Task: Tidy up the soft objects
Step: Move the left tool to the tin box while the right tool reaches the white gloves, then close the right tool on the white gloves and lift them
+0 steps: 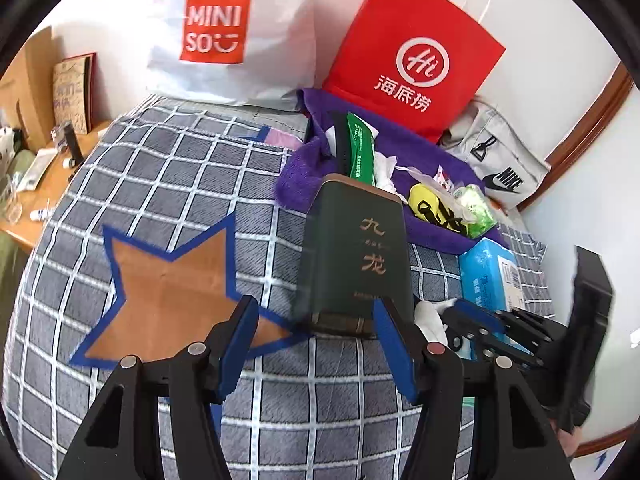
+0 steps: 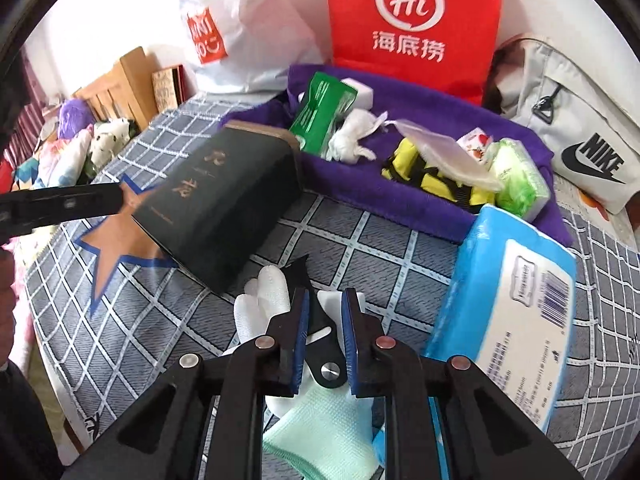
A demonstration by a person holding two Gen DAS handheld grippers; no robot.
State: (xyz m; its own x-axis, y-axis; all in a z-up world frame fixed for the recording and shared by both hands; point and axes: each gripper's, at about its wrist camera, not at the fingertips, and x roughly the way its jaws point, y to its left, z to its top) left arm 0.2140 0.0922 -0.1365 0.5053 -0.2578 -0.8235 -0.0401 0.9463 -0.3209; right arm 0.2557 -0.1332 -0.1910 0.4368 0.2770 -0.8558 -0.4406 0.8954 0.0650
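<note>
Step in hand, as I read it: picking soft items off the bed to sort onto the purple towel; white glove is the current target.

Left to right. Left gripper [image 1: 316, 344] — fingers wide apart, holding nothing, hovering over the plaid bedsheet [image 1: 168, 168], which is a woven, slightly wrinkled check with an orange star patch [image 1: 168, 292] at 9 o'clock of the gripper. Dark green box [image 1: 354, 252] lies at 12 o'clock, rigid, glossy, gold lettering, just touching the right fingertip zone — cannot tell if contact.

Right gripper [image 2: 326, 320] — fingers narrowly apart around a black clip-like piece [image 2: 326, 360] lying on the white glove [image 2: 264, 304]; whether they pinch it, cannot tell. Glove is knit, limp, fingers splayed toward 11 o'clock. Mint cloth [image 2: 320, 436] under it, waffle texture.

Blue tissue pack [image 2: 516, 308] at 3 o'clock, squashy plastic wrap. Purple towel [image 2: 432, 96] at 12–1 o'clock, plush, holding assorted packets.

Next move calls for a firm closure on glove fabric, not the clip, then a lift toward the towel.
</note>
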